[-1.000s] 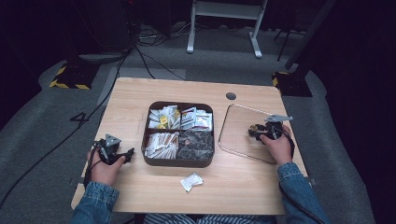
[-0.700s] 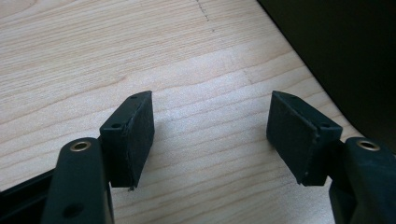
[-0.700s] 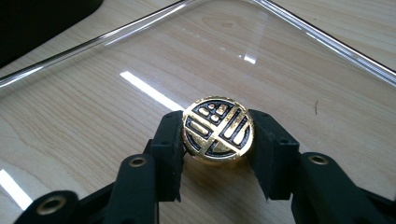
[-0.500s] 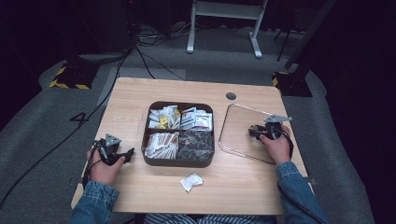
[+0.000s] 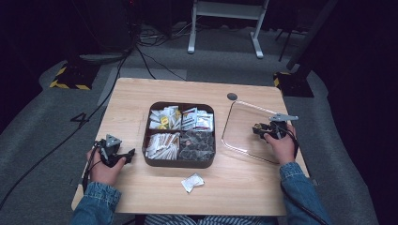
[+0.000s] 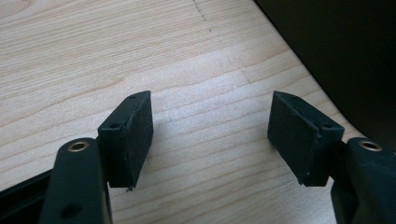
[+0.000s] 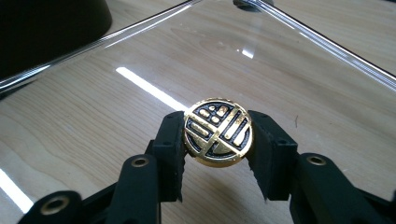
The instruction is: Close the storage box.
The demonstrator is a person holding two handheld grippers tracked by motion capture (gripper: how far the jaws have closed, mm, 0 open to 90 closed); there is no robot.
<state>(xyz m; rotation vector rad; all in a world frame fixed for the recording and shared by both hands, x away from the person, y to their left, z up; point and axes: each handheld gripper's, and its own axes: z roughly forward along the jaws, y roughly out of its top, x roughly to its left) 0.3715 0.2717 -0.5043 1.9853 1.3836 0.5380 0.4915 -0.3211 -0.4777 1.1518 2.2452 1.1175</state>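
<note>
Little has shifted: right tongs [image 7: 217, 154] stay clamped on a gold knob [image 7: 218, 138] of the clear lid [image 5: 244, 126] on the desk [image 5: 141, 98], left tongs [image 6: 210, 135] rest apart, beside a packet-filled tray [image 5: 179, 136], contents unreadable.

Close view along the left gripper [image 6: 210, 135], looking down at a pale wooden tabletop [image 6: 140, 51] with fine grain lines running across it. Two black jaws rise from the bottom corners, standing wide apart with bare wood between them and nothing gripped. Each jaw ends in a flat, blocky black pad [image 6: 133, 135], and a brass-coloured rivet sits on each arm below its pad. Beyond the right-hand jaw, towards the upper right, the table edge gives way to a dark area [image 6: 345, 51].
</note>
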